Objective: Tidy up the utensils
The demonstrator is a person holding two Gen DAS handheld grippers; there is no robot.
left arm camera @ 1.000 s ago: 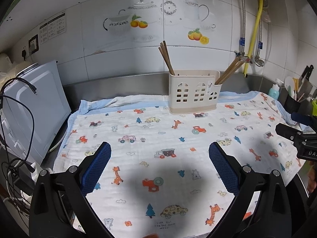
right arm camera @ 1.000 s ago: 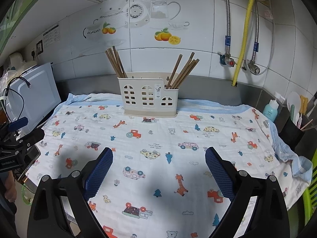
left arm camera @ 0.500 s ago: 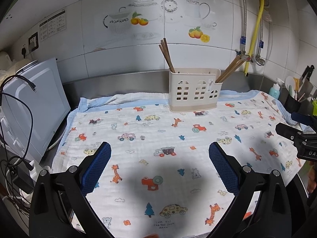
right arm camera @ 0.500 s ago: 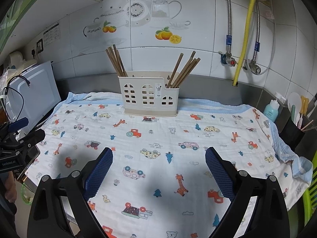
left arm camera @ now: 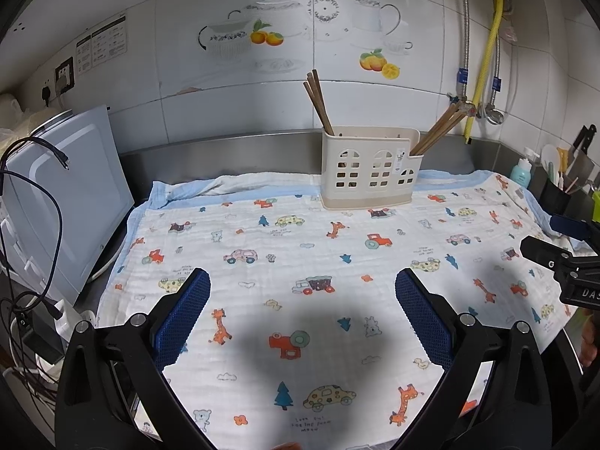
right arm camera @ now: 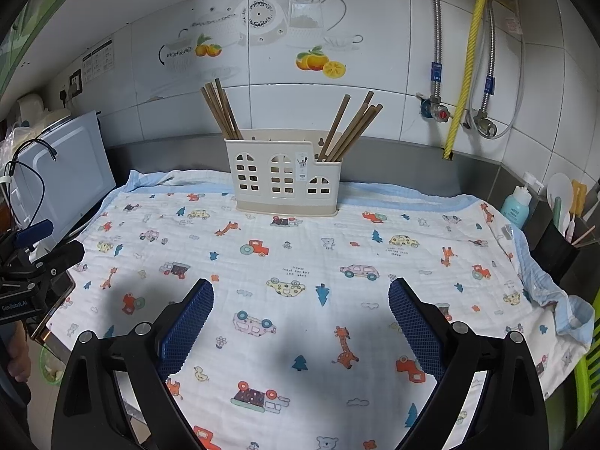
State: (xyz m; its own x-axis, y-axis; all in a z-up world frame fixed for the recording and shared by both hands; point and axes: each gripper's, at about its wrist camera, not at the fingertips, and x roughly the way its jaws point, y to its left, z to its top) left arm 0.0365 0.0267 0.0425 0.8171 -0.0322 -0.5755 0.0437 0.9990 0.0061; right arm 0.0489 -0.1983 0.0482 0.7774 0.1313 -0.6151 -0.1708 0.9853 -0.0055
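A cream plastic utensil holder (left arm camera: 369,168) (right arm camera: 285,174) stands at the back of a cartoon-print cloth (left arm camera: 300,262) (right arm camera: 300,262). Brown chopsticks lean out of its left compartment (left arm camera: 318,103) (right arm camera: 219,110) and its right compartment (left arm camera: 437,133) (right arm camera: 350,127). My left gripper (left arm camera: 302,288) hovers open over the cloth's near part, nothing between its blue pads. My right gripper (right arm camera: 301,296) is likewise open and empty, well short of the holder. Each gripper shows at the edge of the other's view: the right one (left arm camera: 562,251), the left one (right arm camera: 33,251).
A white appliance (left arm camera: 63,202) with dark cables (left arm camera: 33,262) stands at the left. Against the wall at the right are pipes and a yellow hose (right arm camera: 465,67), a teal bottle (right arm camera: 519,204) and a dark cup of tools (right arm camera: 562,240). A green basket (right arm camera: 590,371) is at the right edge.
Both views have shifted only slightly; the holder sits marginally lower in the left wrist view. Both grippers stay open and empty.
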